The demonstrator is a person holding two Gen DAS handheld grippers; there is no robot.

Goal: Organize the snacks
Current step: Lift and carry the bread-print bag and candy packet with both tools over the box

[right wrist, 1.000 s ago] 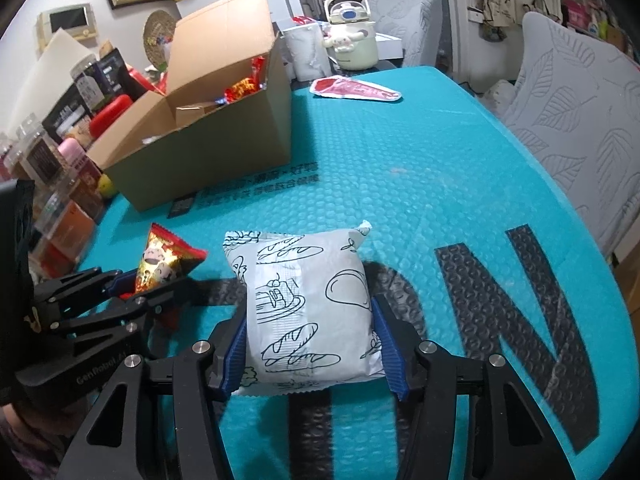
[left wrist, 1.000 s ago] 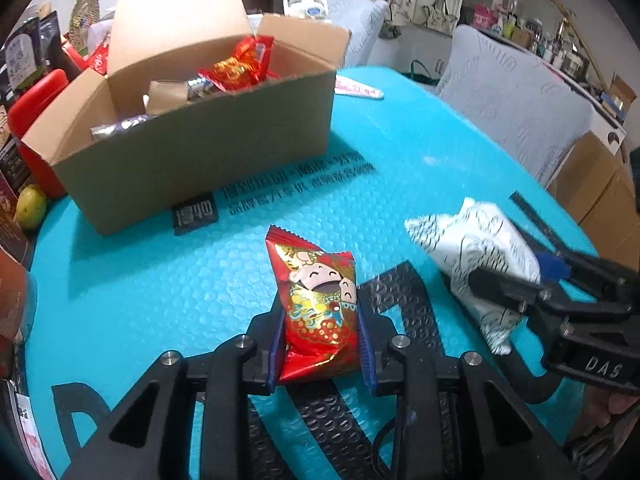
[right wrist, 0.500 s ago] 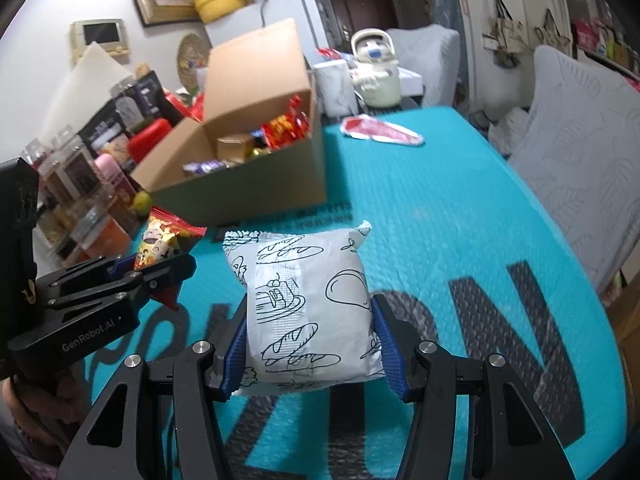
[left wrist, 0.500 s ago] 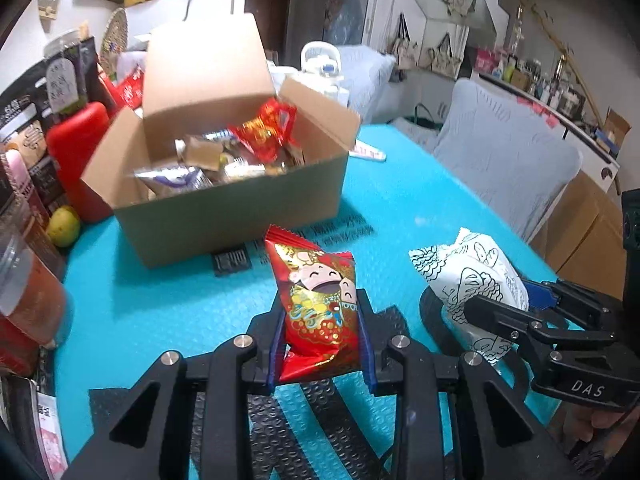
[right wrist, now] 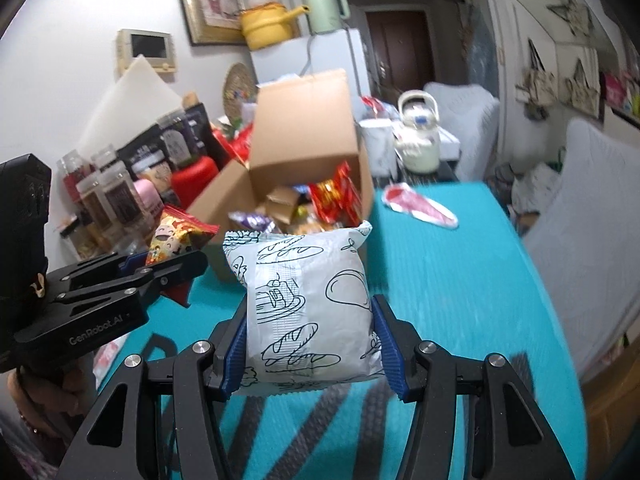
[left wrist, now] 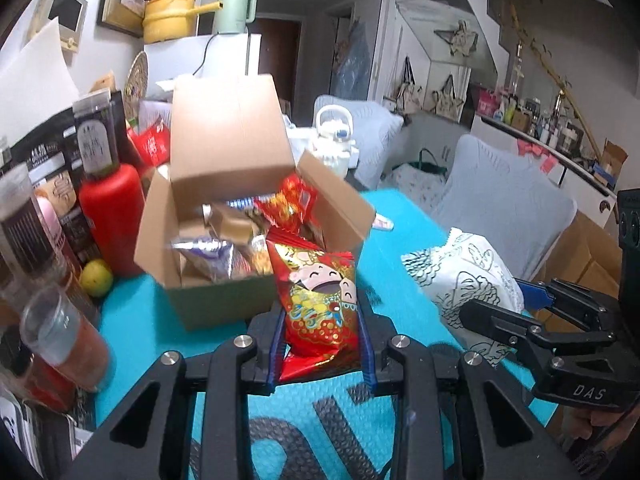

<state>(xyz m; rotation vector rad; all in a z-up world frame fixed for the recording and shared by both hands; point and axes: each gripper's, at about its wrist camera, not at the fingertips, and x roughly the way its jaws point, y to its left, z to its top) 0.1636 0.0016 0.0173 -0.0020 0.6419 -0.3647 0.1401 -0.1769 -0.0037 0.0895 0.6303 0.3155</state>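
My left gripper point(left wrist: 322, 340) is shut on a red snack packet point(left wrist: 318, 304) with a cartoon face, held in the air in front of the open cardboard box point(left wrist: 224, 300). My right gripper point(right wrist: 310, 344) is shut on a white bread packet point(right wrist: 308, 308) with line drawings, also lifted above the teal table point(right wrist: 452, 280). Each gripper shows in the other's view: the right gripper point(left wrist: 516, 308) to the right with the white packet point(left wrist: 464, 276), the left gripper point(right wrist: 160, 264) to the left with the red packet point(right wrist: 176, 236). The box point(right wrist: 304, 128) holds several snacks, its lid flap standing up.
Jars, a red bottle point(left wrist: 110, 216) and a yellow-green fruit point(left wrist: 96, 278) crowd the table's left side beside the box. A clear cup point(left wrist: 64, 340) stands near left. A red-white wrapper point(right wrist: 420, 208) lies behind the box, near a white kettle point(right wrist: 416, 140). Covered chairs point(right wrist: 580, 216) line the right.
Both grippers have risen off the table with their packets and tilted upward. The box now appears lower and nearer, with its contents visible.
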